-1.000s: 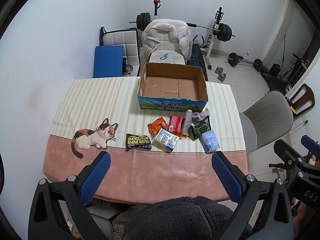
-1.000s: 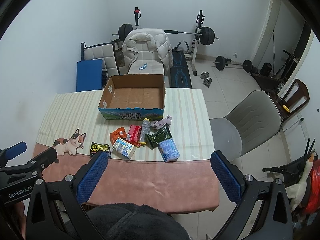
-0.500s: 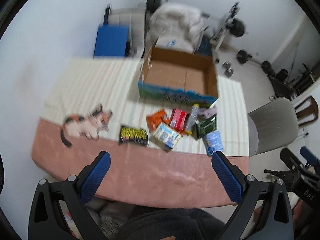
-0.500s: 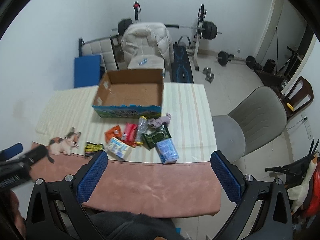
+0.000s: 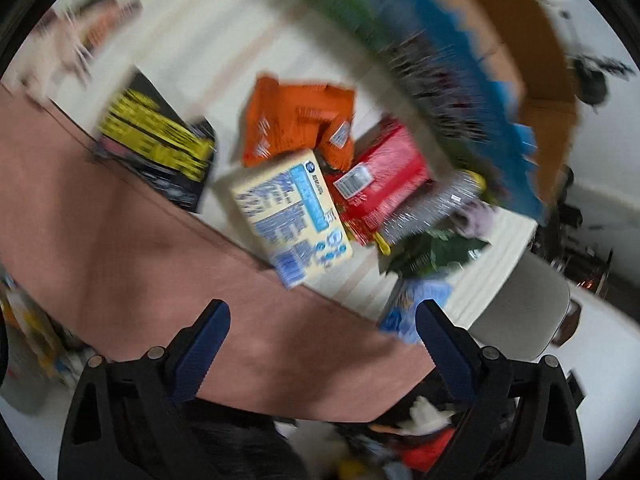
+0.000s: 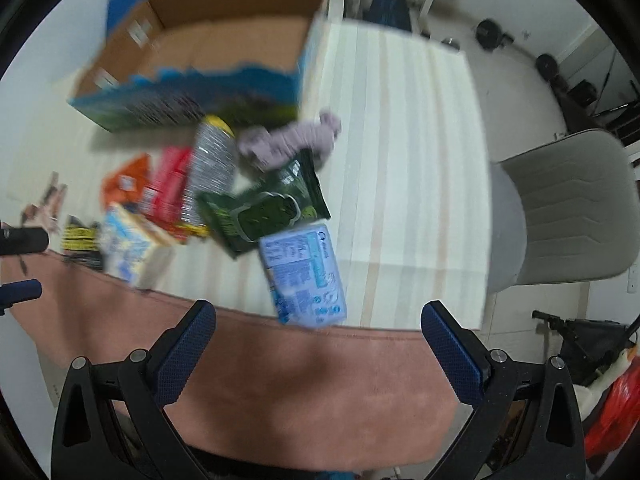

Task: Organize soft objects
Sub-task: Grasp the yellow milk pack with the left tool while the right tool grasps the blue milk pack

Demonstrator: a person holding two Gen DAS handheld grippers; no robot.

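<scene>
Several soft packs lie on the table in front of an open cardboard box (image 6: 224, 40). In the left wrist view I see a cream and blue tissue pack (image 5: 290, 216), an orange pack (image 5: 296, 120), a red pack (image 5: 380, 180) and a black and yellow wipes pack (image 5: 156, 148). The right wrist view shows a light blue pack (image 6: 306, 276), a dark green pack (image 6: 268, 204), a purple cloth (image 6: 292, 140) and a bottle (image 6: 212, 164). My left gripper (image 5: 322, 340) is open and empty above the table's front edge. My right gripper (image 6: 318, 338) is open and empty just short of the light blue pack.
The table has a striped cloth (image 6: 400, 140) with a pink front border (image 6: 300, 380). A grey chair (image 6: 568, 208) stands at the right. Gym weights (image 6: 492, 34) lie on the floor behind. Both views are motion blurred.
Both grippers have dropped down and forward towards the packs, so the items look much larger. The left view has also rolled. Both grippers stay open.
</scene>
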